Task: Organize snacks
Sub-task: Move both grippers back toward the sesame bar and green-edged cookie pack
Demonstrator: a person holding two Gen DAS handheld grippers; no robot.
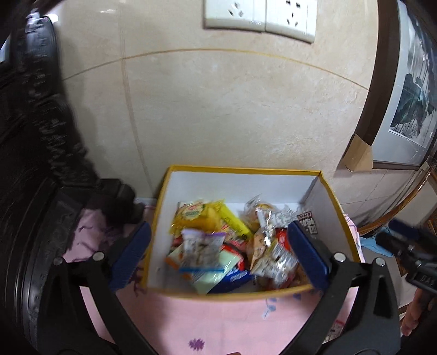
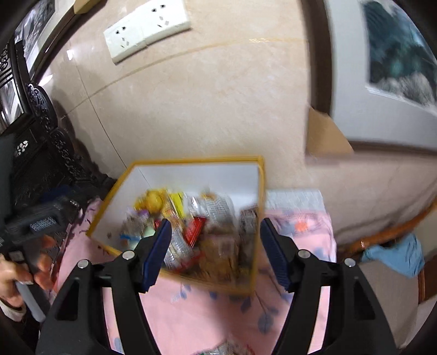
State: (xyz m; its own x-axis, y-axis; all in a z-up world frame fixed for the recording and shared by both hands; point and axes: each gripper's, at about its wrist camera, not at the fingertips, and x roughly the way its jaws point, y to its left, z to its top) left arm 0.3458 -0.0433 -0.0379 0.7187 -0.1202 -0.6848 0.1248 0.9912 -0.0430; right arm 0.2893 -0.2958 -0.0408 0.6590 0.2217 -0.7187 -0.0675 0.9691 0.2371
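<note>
A yellow-rimmed white box (image 1: 240, 185) stands on the pink floral cloth (image 1: 218, 322) against the wall and holds several snack packets: a yellow packet (image 1: 196, 215), a purple-topped packet (image 1: 200, 247), a blue packet (image 1: 235, 278) and silver wrappers (image 1: 273, 259). My left gripper (image 1: 218, 254) is open and empty, its blue pads either side of the box's near part. In the right wrist view the box (image 2: 191, 174) shows blurred with a red packet (image 2: 194, 232) inside. My right gripper (image 2: 215, 254) is open and empty above the box's near edge.
Dark carved furniture (image 1: 32, 136) stands at the left. A framed picture (image 1: 407, 90) leans at the right with a cardboard corner (image 1: 357, 155). Wall sockets (image 1: 259, 19) sit above. A blue cloth (image 2: 396, 256) hangs on a wooden chair. More packets (image 2: 229, 348) lie at the bottom edge.
</note>
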